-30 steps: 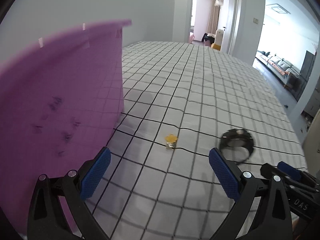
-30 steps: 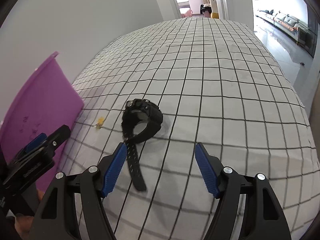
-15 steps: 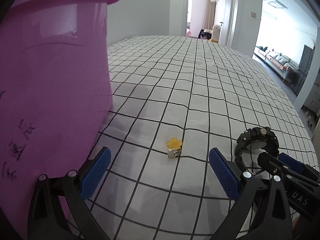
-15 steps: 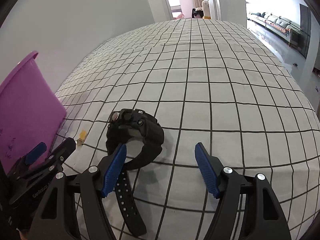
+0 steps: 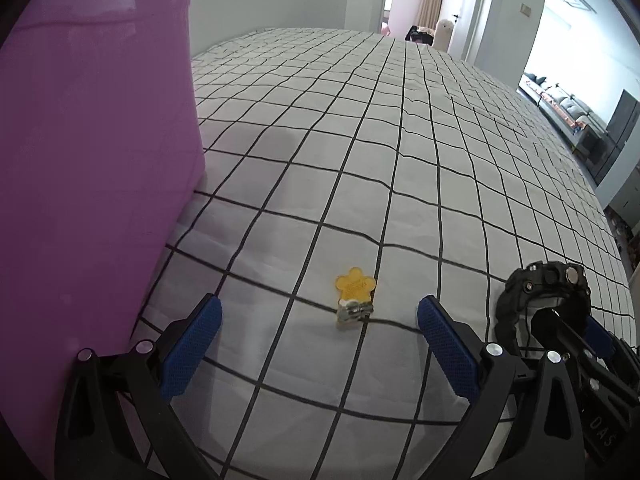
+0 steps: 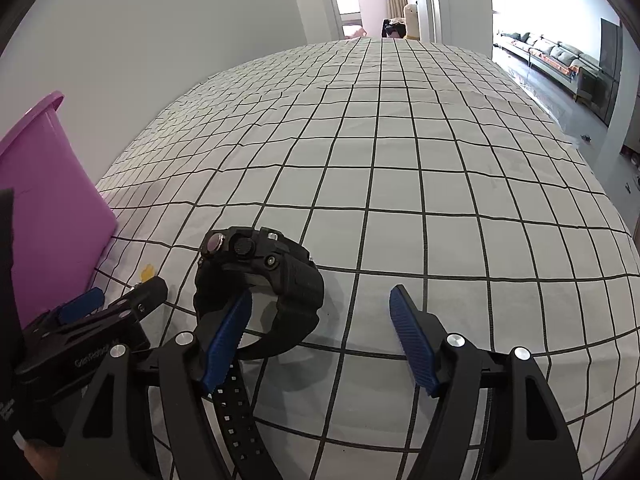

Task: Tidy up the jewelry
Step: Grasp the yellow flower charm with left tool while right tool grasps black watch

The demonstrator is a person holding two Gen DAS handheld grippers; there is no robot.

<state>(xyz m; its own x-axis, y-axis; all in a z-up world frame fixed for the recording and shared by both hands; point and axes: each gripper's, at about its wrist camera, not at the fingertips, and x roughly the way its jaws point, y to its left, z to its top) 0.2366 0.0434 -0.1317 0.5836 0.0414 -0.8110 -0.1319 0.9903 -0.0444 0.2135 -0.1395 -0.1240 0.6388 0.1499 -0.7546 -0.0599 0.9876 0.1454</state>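
Left gripper (image 5: pixel 318 338) open above yellow flower charm (image 5: pixel 355 295); watch (image 5: pixel 544 300) right.

Two cameras, one on each gripper, both low over the checked bed cover (image 5: pixel 400 152) and tipped down and forward along blue fingers (image 5: pixel 192 344). Left view very close to the purple tub (image 5: pixel 92 160), with the yellow flower clip (image 5: pixel 355 288) just ahead. Right view close above the black watch (image 6: pixel 260 268). In both views: tub, clip, watch, far doorway (image 6: pixel 396 0).

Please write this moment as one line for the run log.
left gripper: open, over yellow flower clip | right gripper: open, at black watch | purple bin: left
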